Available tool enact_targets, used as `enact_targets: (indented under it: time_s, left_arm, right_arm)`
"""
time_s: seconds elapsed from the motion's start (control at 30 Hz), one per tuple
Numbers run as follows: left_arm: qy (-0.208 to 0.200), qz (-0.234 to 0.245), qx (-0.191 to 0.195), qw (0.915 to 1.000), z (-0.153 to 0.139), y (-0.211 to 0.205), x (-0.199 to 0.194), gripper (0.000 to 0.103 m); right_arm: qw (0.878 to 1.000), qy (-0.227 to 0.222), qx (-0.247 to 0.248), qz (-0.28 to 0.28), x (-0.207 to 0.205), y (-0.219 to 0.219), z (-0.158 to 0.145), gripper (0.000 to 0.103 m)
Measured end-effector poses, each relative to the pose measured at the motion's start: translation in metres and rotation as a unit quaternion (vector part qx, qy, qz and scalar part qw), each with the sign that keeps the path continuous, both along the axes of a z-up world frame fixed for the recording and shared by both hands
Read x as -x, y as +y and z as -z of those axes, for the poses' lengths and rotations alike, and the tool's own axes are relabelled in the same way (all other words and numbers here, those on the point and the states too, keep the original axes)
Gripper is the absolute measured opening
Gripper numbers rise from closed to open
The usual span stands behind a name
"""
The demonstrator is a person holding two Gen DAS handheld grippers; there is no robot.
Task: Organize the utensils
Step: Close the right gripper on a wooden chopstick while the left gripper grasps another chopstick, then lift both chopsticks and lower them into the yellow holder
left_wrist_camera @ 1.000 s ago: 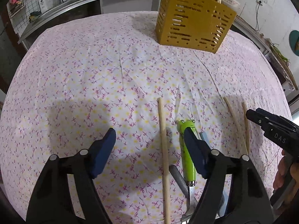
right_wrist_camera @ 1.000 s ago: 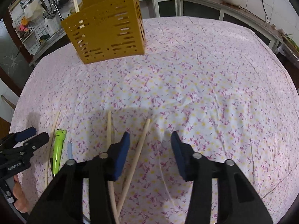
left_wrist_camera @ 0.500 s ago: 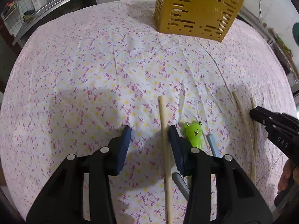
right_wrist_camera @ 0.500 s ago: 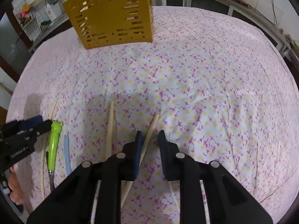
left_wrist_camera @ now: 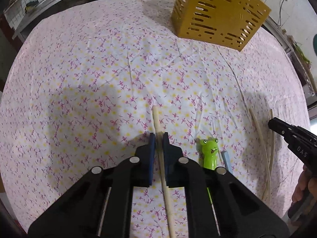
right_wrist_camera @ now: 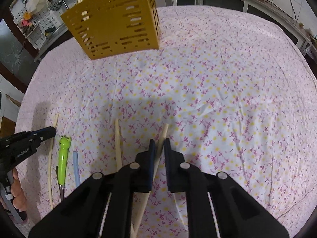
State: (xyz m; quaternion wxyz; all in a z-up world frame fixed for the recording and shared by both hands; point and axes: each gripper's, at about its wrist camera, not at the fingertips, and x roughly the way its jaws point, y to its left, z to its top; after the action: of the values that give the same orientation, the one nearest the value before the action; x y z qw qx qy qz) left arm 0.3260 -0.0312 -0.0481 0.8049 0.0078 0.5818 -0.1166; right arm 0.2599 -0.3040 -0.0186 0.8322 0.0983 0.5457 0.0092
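The left gripper (left_wrist_camera: 158, 138) has its jaws closing on a chopstick (left_wrist_camera: 156, 117) whose length runs straight ahead between them. The right gripper (right_wrist_camera: 158, 144) pinches another chopstick (right_wrist_camera: 164, 129), slanted across its jaws. Both lie flat on the surface (left_wrist_camera: 79, 79); the yellow holder (left_wrist_camera: 216, 13) stands well beyond.

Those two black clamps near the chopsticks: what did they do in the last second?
Both closed their jaws. The left gripper, wide open a second ago, slid left off the green frog-handled utensil and is closing on a chopstick. The right gripper hardly moved and clamped another chopstick. The yellow basket and the other utensils on the flowered cloth stayed put.
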Motion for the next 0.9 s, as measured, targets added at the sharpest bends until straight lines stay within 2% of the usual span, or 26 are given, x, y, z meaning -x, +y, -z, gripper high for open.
enact_targets:
  time_s: [0.13,0.27,0.3,0.5,0.6,0.9]
  left_arm:
    - [-0.006,-0.003,0.006,1.0000,-0.003,0.002,0.000,0.005]
    - [-0.020,-0.005,0.019,0.9996,-0.017,0.010,0.015,0.004]
    - [-0.025,-0.007,0.024,0.9994,-0.021,0.008,0.020,0.000]
    - [-0.048,0.003,0.034,0.9983,-0.041,0.012,0.028,0.000]
    - [-0.033,0.011,0.033,0.9989,-0.041,0.011,0.029,0.000]
    - [-0.012,0.004,-0.004,0.9999,-0.011,0.001,0.021,0.000]
  right_arm:
    - [1.000,-0.024,0.005,0.004,0.003,-0.005,-0.013,0.008]
    - [0.999,-0.053,0.006,0.005,0.007,-0.009,-0.030,0.007]
    - [0.998,-0.060,0.008,0.005,0.010,-0.009,-0.034,0.007]
    - [0.996,-0.089,0.014,0.007,0.005,-0.017,-0.053,0.006]
    - [0.996,-0.084,0.013,0.006,0.001,-0.019,-0.050,0.006]
    - [0.998,-0.070,0.005,-0.001,-0.002,-0.019,-0.034,0.006]
